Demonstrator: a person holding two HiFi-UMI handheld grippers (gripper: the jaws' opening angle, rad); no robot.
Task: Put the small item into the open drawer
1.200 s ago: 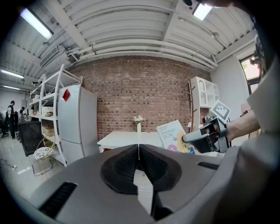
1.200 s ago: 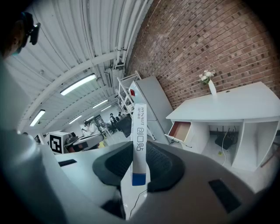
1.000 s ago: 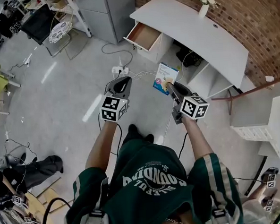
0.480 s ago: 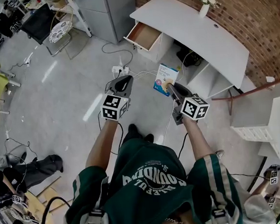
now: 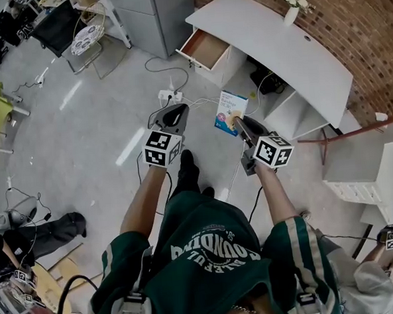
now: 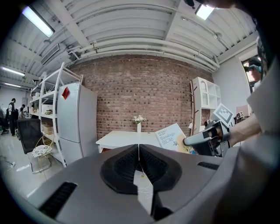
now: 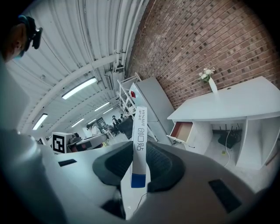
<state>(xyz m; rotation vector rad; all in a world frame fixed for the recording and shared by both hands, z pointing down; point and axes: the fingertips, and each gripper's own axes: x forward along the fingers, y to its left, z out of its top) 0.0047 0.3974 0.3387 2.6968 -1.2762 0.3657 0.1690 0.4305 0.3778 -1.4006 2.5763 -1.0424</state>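
Observation:
My right gripper point(image 5: 239, 122) point(image 7: 139, 164) is shut on a flat white-and-blue bandage box point(image 5: 228, 112) point(image 7: 139, 144), held on edge above the floor. The same box point(image 6: 170, 136) shows at the right of the left gripper view. The open drawer point(image 5: 205, 49) point(image 7: 182, 130), brown inside, sticks out of the left end of a white desk point(image 5: 276, 45) point(image 7: 227, 99) ahead. My left gripper point(image 5: 170, 114) point(image 6: 139, 151) is shut with nothing between its jaws, level with the right one and to its left.
A small vase with flowers point(image 5: 293, 11) stands on the desk by the brick wall. A power strip point(image 5: 167, 95) and cables lie on the floor before the drawer. A grey cabinet point(image 5: 149, 13) stands left of the desk, white shelving point(image 5: 377, 175) at the right.
The whole view has shifted slightly as the person steps forward; a foot now shows between the arms. Both grippers keep their pose and the box stays held.

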